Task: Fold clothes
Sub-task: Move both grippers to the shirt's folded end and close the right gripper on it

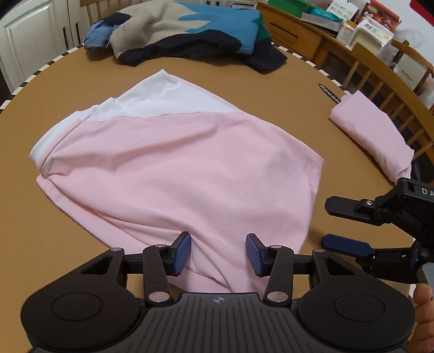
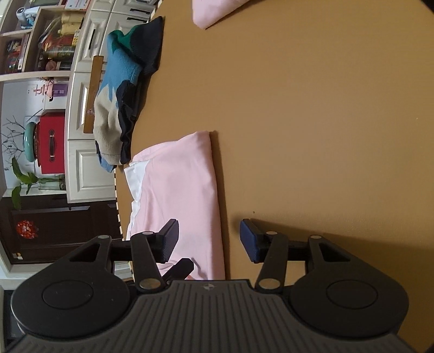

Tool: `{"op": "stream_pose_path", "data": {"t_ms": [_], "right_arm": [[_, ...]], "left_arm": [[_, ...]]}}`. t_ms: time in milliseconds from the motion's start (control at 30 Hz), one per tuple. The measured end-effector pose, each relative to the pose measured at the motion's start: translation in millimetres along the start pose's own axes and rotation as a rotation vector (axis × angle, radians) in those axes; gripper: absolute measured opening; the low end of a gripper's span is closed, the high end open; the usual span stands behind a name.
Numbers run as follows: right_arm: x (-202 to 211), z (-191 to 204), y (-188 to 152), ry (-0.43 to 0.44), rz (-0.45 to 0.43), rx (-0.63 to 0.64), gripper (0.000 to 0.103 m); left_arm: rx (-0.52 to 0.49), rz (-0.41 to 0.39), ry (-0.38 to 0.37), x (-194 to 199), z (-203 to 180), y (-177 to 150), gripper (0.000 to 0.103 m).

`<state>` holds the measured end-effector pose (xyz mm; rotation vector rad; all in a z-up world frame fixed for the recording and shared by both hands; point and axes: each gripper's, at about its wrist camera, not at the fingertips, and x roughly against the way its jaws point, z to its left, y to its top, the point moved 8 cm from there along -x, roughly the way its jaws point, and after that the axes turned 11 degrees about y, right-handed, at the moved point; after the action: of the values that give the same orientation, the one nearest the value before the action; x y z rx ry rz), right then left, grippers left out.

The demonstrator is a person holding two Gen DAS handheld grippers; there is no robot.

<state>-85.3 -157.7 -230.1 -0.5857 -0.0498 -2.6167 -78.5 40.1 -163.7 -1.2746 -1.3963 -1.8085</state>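
Observation:
A pink and white garment (image 1: 173,168) lies partly folded on the brown table (image 1: 81,222). My left gripper (image 1: 218,254) is open, its jaws astride the garment's near edge. My right gripper (image 1: 333,222) shows at the right of the left wrist view, turned on its side, open, beside the garment's right edge. In the right wrist view the right gripper (image 2: 208,241) is open, with the garment's folded edge (image 2: 190,190) between its fingers. A finger of the left gripper (image 2: 180,267) shows low in that view.
A folded pink garment (image 1: 371,135) lies at the table's right edge and shows in the right wrist view (image 2: 214,10). A pile of blue, beige and dark clothes (image 1: 184,32) lies at the far side. Wooden chairs (image 1: 379,70) and white cabinets (image 2: 89,135) stand around the table.

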Motion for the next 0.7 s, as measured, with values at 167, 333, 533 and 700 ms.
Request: {"op": "stream_pose_path", "data": {"t_ms": [167, 333, 533, 700], "right_arm": [[-7.5, 4.7, -0.7, -0.005, -0.013, -0.001, 0.051], [-7.0, 8.6, 12.0, -0.024, -0.042, 0.017, 0.051], [-12.4, 17.9, 43.4, -0.053, -0.061, 0.091, 0.049], [-26.8, 31.9, 66.9, -0.083, -0.017, 0.226, 0.048]], "left_arm": [[-0.011, 0.016, -0.001, 3.4, 4.8, -5.0, 0.048], [0.038, 0.053, -0.015, 7.9, 13.3, -18.3, 0.048], [0.13, 0.083, -0.043, 15.7, 16.8, -35.4, 0.048], [0.24, 0.106, -0.032, 22.1, 16.2, -47.3, 0.048]]}}
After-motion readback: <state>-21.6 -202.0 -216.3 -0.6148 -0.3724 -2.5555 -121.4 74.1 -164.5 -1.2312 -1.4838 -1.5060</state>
